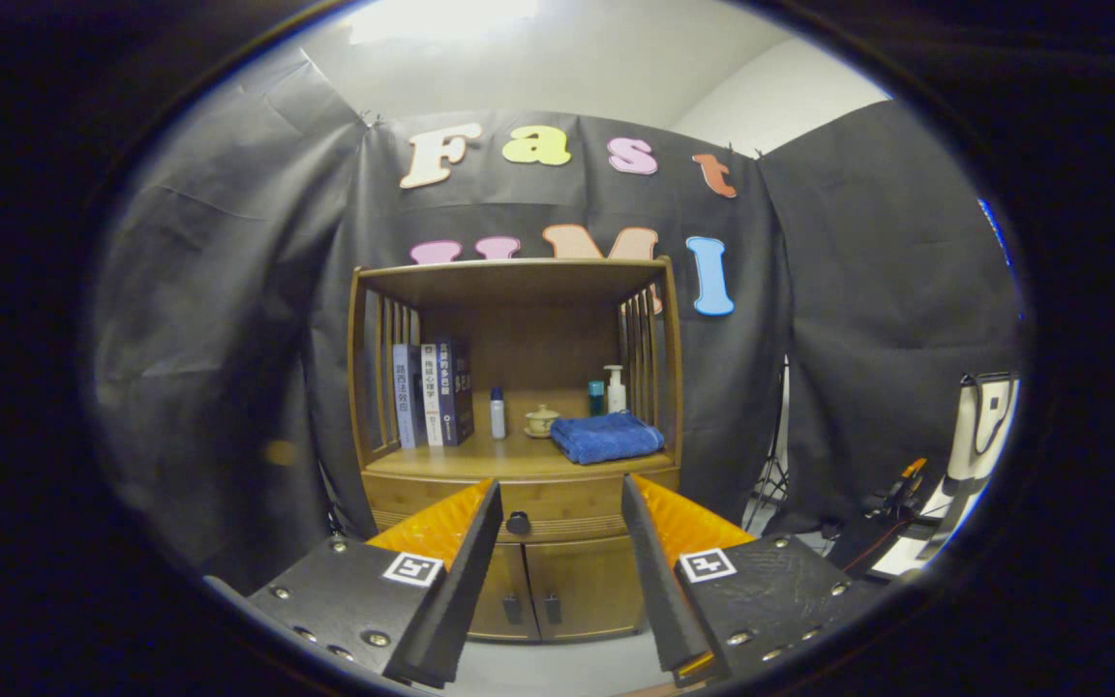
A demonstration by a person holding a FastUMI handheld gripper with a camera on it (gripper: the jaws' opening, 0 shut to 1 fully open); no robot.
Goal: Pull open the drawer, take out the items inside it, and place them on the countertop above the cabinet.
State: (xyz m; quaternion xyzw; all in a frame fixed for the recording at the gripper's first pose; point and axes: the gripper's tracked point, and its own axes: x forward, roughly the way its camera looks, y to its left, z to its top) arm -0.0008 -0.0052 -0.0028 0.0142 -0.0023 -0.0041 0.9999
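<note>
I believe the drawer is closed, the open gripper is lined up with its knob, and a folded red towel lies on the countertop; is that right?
Not quite: in the gripper view the folded towel on the countertop is blue, not red. The rest holds: the drawer is closed, and the open gripper is lined up with its knob.

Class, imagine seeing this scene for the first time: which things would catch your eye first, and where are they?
The open claw in the foreground, its fingers framing the closed drawer's dark knob. Beyond them stands the wooden cabinet, with a folded blue towel on its countertop, right of a small cup. Books stand at the left.
</note>
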